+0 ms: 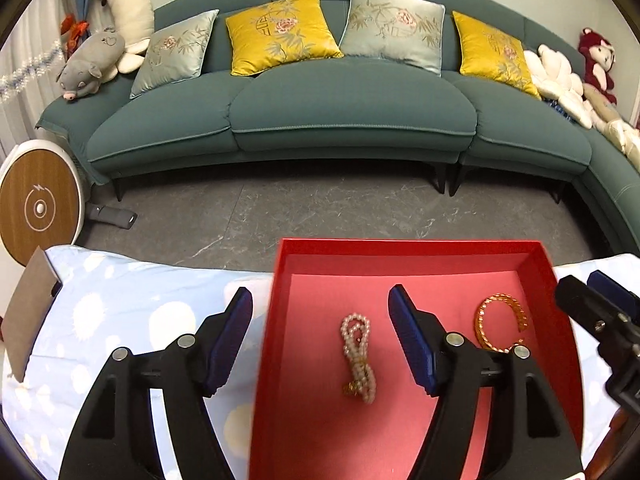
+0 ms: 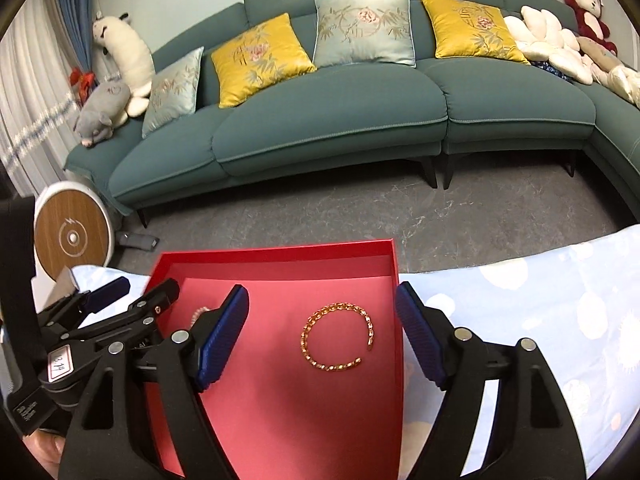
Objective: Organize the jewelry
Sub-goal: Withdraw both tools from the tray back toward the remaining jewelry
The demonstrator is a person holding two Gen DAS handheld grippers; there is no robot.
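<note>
Pearls (image 2: pixel 199 312) mostly hidden behind the right gripper's finger (image 2: pixel 224 340) — box (image 1: pixel 400 248) near edge cut off below both views.

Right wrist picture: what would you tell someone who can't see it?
A gold chain bracelet lies in a shallow red cardboard box, between the open blue-padded fingers of the right hand-held gripper. A teal fabric sofa stands behind.

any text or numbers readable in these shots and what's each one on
"13 14", as best it reads, handwritten: white sticker on the left hand-held gripper, seen in the right wrist view.
White print on that gripper's black body: too small and tilted to read.
Lightning-bolt symbol, no words: round wooden disc on the floor.
Embroidered round motif on the yellow cushion: not readable as text.
No writing seen on the red box.
</note>
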